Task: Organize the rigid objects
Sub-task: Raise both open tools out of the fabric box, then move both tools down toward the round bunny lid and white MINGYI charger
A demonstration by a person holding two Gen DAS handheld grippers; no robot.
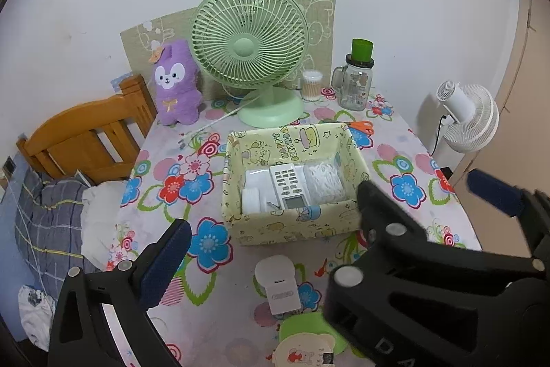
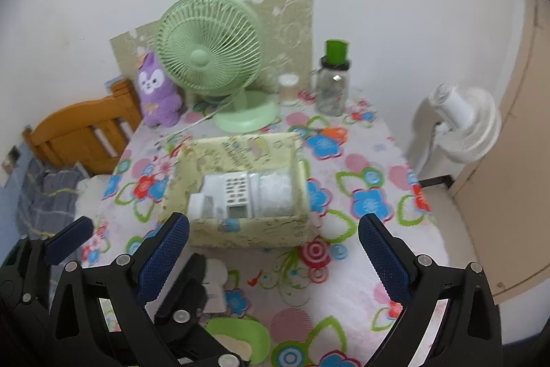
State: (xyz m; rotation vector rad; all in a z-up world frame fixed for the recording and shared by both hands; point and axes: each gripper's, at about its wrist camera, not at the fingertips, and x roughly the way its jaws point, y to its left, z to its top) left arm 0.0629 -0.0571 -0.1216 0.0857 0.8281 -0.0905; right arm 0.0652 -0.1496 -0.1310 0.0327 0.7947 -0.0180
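A table under a flowered cloth fills the middle of both views, its left edge running beside a wooden bed frame and its right edge dropping to bare floor where a white floor fan stands. At the far edge, against the wall, stand a green desk fan, a purple plush toy, a glass jar with a green lid and a tub of cotton swabs. Orange scissors lie just behind the yellow box, which sits mid-table, open-topped, with a white remote and white packets inside. Bare cloth lies left and right of the box and along the near strip.

Close to the near edge lie a small white device and, nearer still, a green-rimmed round item, both outside the box.

The left gripper hovers above the near strip, spread wide and empty, its right finger overlapping the box's near right corner in view. The right gripper is likewise wide apart, holding nothing, in front of the box.
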